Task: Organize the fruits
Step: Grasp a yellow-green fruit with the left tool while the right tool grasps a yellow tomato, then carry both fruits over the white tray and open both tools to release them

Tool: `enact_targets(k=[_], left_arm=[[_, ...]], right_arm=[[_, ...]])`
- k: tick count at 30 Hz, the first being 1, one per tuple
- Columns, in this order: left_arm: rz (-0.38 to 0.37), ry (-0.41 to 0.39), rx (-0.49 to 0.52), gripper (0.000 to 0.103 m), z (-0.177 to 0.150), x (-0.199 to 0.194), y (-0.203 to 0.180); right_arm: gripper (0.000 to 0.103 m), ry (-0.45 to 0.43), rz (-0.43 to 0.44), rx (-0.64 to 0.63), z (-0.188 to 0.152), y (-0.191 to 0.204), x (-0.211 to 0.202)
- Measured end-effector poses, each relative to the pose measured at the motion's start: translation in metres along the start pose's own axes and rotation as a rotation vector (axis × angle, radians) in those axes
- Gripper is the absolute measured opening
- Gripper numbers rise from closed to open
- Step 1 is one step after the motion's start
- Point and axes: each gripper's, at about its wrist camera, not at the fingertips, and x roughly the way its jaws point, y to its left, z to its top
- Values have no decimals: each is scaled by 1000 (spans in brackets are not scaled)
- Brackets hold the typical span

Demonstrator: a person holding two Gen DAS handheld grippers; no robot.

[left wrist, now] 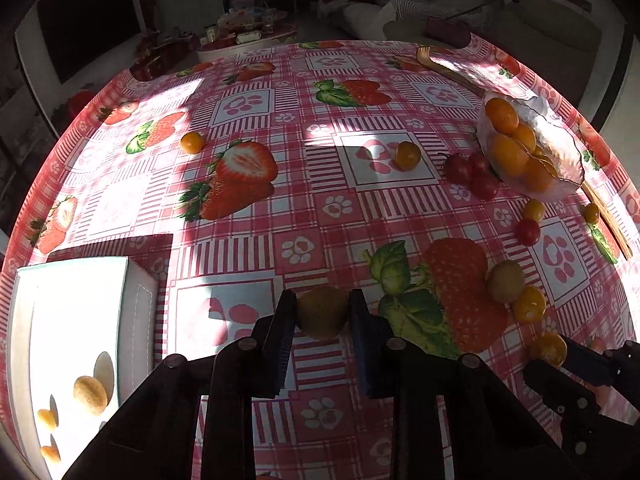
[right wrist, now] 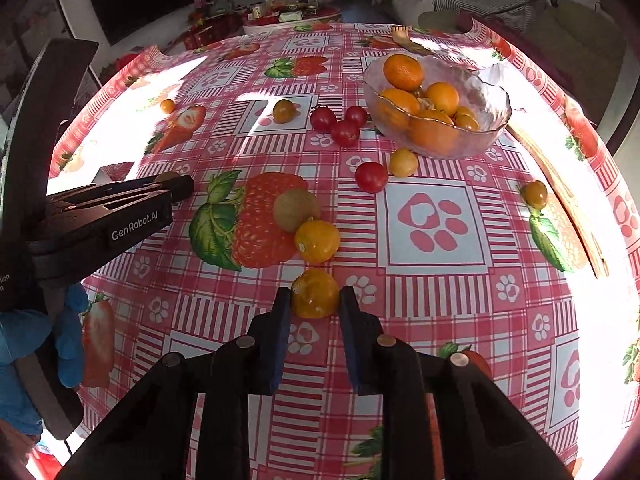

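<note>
My left gripper (left wrist: 322, 312) is shut on a brown kiwi (left wrist: 322, 312) just above the tablecloth. A white box (left wrist: 76, 344) at its left holds a kiwi (left wrist: 90, 395) and small yellow fruits. My right gripper (right wrist: 315, 294) is shut on a yellow-orange tomato (right wrist: 315, 294); it also shows at the lower right of the left wrist view (left wrist: 549, 349). A glass bowl (right wrist: 486, 96) of oranges stands far right. Another kiwi (right wrist: 295, 210) and a yellow tomato (right wrist: 317, 241) lie together mid-table. Red tomatoes (right wrist: 344, 122) lie near the bowl.
More small fruits are scattered: a red tomato (right wrist: 371, 177), yellow ones (right wrist: 403, 162) (right wrist: 535, 194) (right wrist: 284, 111) (right wrist: 167, 106). A wooden utensil (right wrist: 560, 184) lies along the right table edge. The left gripper body (right wrist: 108, 216) reaches in from the left.
</note>
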Motion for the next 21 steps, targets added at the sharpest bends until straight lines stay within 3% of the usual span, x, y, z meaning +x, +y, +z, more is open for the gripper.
enact_targets(k=[10,21], left_arm=[[-60,7,-67,28,-61,-49,5],[-58,-28,-68,28,-92,-94,10]], right_arm=[[26,-14,85,20,-22,-11,-29],[27,-15,86,14,-35,-9,-52]])
